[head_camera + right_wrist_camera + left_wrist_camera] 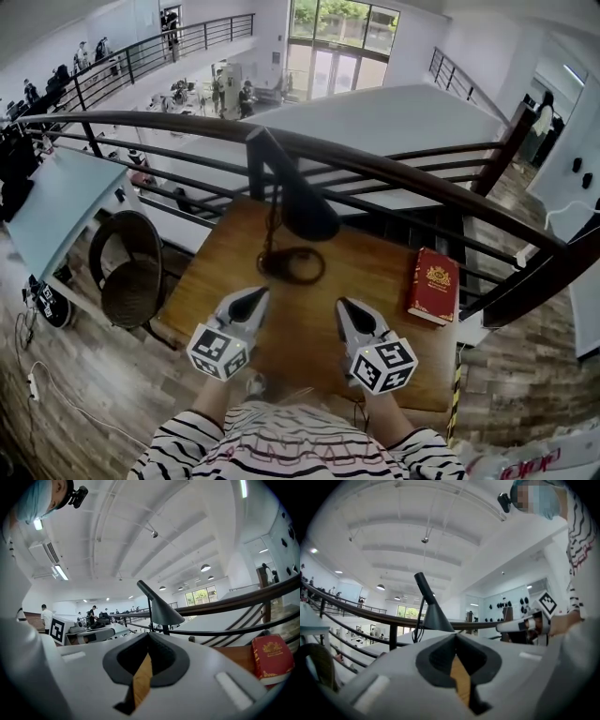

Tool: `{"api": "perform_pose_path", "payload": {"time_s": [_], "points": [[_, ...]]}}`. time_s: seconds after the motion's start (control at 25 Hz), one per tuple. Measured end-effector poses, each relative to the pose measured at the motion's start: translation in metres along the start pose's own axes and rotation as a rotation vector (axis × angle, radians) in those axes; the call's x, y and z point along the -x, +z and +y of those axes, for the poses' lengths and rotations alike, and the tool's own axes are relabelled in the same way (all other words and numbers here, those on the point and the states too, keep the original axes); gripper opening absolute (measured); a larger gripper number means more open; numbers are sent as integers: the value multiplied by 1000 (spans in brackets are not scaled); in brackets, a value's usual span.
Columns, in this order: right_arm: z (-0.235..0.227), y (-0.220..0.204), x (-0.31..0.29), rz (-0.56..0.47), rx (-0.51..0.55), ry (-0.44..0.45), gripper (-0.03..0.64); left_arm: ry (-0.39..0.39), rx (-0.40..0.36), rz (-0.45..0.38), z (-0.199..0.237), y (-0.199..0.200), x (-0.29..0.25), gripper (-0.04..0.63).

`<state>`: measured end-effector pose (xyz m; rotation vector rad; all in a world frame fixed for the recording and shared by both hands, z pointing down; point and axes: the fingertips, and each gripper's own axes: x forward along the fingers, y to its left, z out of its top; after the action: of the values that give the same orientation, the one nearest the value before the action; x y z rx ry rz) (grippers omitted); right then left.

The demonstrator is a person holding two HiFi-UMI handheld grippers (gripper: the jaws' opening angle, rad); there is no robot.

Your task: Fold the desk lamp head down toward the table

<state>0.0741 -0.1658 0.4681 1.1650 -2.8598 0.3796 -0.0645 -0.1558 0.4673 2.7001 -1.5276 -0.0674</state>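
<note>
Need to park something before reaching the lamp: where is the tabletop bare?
Bare wood: between the black desk lamp's ring base and the red hardcover book; also left of the base to the brown wooden table's edge. Crowded near middle: left gripper, right gripper.

I'm seeing the desk lamp (pixel 298 204) standing on the table (pixel 296 336) near its far edge — a book (pixel 432 284) lying to its right, railing (pixel 394 170) running behind.

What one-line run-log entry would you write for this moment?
stage: pre-contact | left tool: shut, empty | right tool: shut, empty | lamp head: untouched, not folded | red book: on table, right side
</note>
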Motion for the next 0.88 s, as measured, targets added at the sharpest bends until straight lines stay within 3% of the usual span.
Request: {"api": "perform_pose_path", "payload": {"time_s": [0.4,0.88], "points": [[10,-23,70,0,-19,52,0,17,-9,29,-80,-16,34,2],[32,-45,118,1,-48,101,0,60,-26,51,-132,-26,76,2]]}}
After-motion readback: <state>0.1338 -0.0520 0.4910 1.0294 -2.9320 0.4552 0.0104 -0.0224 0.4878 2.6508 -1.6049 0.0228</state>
